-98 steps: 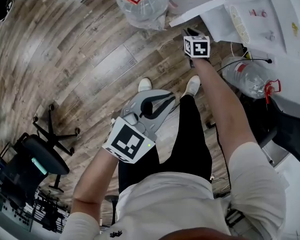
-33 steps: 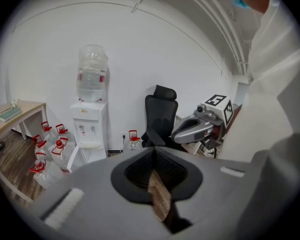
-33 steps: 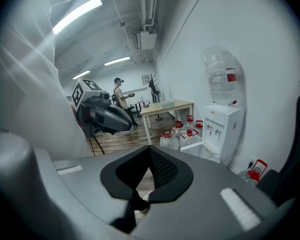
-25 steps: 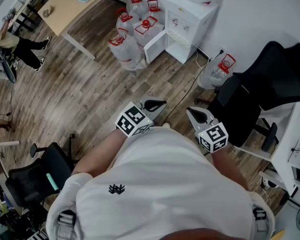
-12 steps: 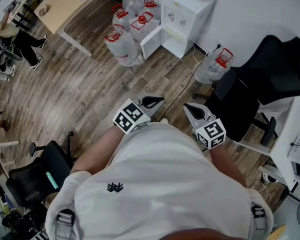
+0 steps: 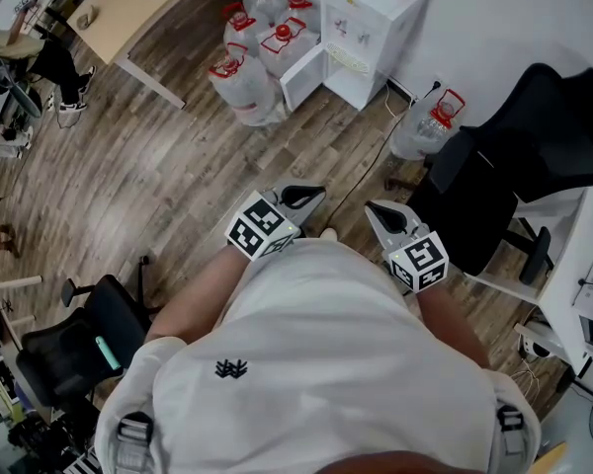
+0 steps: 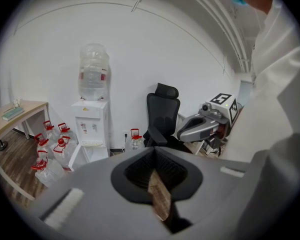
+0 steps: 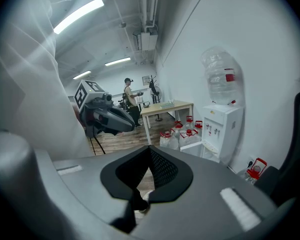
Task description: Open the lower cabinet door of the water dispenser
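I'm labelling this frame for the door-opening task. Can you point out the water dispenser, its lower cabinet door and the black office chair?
water dispenser (image 6: pixel 376 20), head view, on its white body.
lower cabinet door (image 6: pixel 303 77), head view, middle of the open panel.
black office chair (image 6: pixel 549 131), head view, on its backrest.

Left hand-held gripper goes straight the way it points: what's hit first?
Probably the black office chair, dead ahead of the left hand-held gripper with shut jaws; nothing nearer shows. Depth's unclear, so floor may come first.
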{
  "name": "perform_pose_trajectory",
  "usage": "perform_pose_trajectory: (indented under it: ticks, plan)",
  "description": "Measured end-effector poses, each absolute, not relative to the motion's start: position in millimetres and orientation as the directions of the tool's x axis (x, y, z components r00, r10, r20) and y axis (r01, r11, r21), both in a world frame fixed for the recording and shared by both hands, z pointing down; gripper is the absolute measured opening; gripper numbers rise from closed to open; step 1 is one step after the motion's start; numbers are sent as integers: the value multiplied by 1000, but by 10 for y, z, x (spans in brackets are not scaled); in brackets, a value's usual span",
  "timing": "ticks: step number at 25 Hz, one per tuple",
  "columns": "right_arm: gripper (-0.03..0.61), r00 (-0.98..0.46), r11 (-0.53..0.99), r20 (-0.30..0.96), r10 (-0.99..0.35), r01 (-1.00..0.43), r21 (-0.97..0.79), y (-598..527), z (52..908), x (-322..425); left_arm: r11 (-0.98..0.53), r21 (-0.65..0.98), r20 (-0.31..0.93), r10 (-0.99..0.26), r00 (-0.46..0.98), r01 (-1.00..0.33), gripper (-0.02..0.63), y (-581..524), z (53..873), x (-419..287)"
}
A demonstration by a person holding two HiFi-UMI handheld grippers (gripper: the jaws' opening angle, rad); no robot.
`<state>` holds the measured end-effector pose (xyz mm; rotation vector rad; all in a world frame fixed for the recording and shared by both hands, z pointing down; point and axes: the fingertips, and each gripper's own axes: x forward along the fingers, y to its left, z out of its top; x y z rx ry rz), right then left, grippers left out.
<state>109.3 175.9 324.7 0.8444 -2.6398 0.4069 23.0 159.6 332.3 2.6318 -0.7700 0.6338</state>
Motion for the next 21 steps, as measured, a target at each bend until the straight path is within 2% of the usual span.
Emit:
perform_pose_trajectory:
  ticks: [21]
  plan:
    - [2, -771, 781, 385, -508, -601, -173, 1590, 3298, 1156, -801, 180, 514, -418, 749, -571, 55, 1413, 3414, 325]
